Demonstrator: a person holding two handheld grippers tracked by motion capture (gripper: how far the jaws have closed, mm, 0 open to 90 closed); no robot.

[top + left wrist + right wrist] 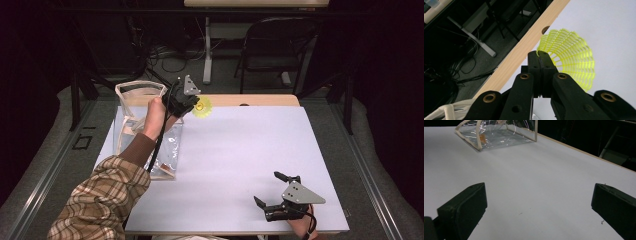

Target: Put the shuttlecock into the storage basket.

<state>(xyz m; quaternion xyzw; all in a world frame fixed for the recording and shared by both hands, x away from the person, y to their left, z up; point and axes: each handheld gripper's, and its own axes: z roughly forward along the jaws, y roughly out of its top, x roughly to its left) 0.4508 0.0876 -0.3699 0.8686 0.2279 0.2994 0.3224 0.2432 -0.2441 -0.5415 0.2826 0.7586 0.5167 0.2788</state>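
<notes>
The left gripper [541, 58] has its fingers clamped on the yellow shuttlecock [571, 57] at the counter's [240, 150] far edge. The skirt fans out beyond the fingertips. The clear bag [142, 107] stands open just beside, toward the far left corner, probably the destination. The right gripper [272, 192] rests near the near right corner, fingers apart, holding nothing.

Looking along the right gripper [537, 212], black jaws spread wide apart, one at each lower corner, nothing between them but bare surface. Hovering over a pale white worktop [536, 177] with a thin wooden edge running along the far side. Up at the top left, resting on that worktop, a clear crinkly plastic bag with cream fabric trim [496, 135]. Well apart from the jaws.
</notes>
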